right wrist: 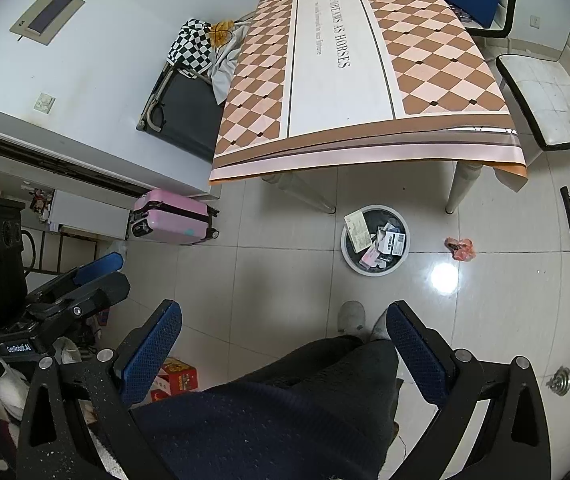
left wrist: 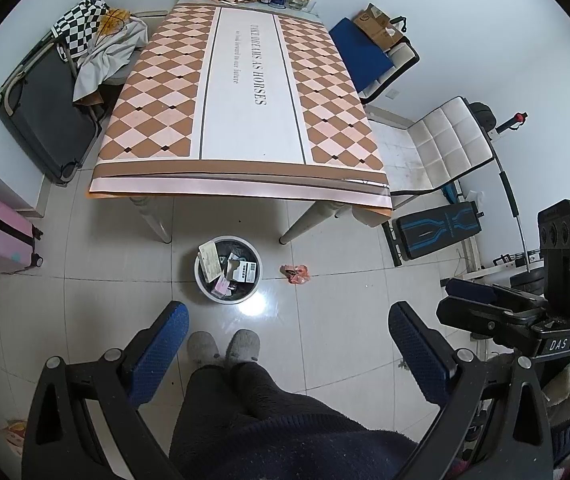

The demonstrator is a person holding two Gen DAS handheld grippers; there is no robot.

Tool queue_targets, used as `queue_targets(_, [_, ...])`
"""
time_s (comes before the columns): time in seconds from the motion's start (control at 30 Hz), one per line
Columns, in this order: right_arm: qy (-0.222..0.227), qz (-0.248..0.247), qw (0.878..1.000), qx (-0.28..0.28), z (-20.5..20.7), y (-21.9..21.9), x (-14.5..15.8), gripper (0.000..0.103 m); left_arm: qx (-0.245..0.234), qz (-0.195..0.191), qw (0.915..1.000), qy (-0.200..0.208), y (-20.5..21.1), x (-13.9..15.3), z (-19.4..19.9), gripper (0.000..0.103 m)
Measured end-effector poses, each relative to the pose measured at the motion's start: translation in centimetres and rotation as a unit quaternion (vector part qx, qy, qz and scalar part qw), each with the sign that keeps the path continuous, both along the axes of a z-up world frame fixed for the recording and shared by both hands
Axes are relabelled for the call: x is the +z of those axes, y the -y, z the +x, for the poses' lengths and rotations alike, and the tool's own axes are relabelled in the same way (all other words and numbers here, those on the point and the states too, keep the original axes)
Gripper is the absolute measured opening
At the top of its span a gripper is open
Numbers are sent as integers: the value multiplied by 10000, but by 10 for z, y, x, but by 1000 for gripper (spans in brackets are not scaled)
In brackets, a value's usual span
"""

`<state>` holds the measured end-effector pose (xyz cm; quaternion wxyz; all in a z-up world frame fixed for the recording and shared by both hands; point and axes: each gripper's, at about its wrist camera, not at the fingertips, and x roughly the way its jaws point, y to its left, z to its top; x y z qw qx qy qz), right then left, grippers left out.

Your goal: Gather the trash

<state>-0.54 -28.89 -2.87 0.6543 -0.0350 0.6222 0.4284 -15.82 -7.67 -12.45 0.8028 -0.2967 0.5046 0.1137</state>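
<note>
Evidently light and crumpled, the wrapper (left wrist: 295, 273) right of the bin (left wrist: 205, 286) suits a pinch at its raised fold; both grippers, left (left wrist: 288, 334) and right (right wrist: 284, 334), gape empty.

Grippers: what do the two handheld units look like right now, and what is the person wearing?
Both the left gripper and right gripper have black frames, silver bolts and blue textured finger pads. The right one reads "DAS"; the left reads "GenRobot.AI". The person wears dark trousers and grey slippers.
</note>
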Motion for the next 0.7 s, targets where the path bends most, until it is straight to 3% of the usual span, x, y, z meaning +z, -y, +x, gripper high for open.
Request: queue_targets(0.7, [49,-30,9999,83,3,0,5,103,18,-4,10000,7,1,0,0,102])
